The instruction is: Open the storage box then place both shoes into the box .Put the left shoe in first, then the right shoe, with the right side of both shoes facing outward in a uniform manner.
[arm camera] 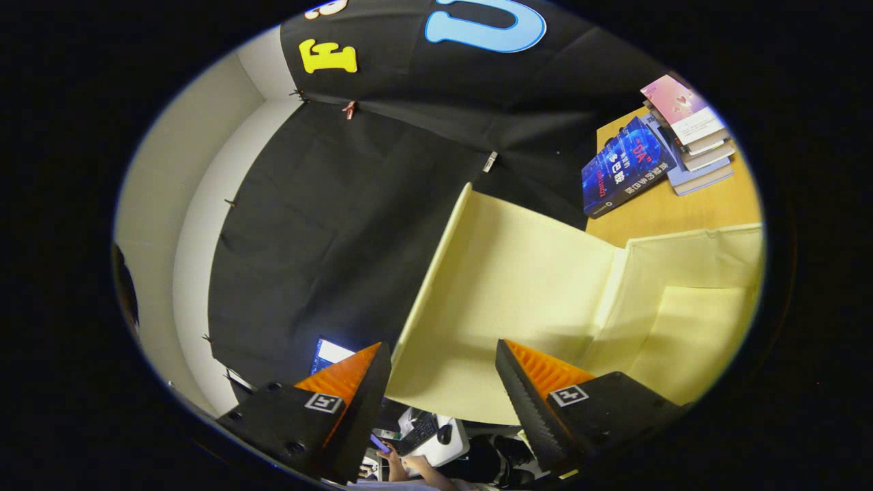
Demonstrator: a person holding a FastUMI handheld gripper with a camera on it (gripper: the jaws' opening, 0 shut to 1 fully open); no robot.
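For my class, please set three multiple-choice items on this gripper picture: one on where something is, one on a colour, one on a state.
1. Where does the stack of books lie?
A. on the tan wooden table, beyond the box
B. inside the box
C. between the fingers

2. What colour is the fabric storage box?
A. red
B. pale yellow
C. green

3. How do the fingers of the gripper stand?
A. pressed on a book
B. shut together
C. apart, holding nothing

Answers: 1 A, the books rest on the tabletop behind the box. 2 B, its raised pale yellow lid and walls show it. 3 C, a wide gap separates the fingers.
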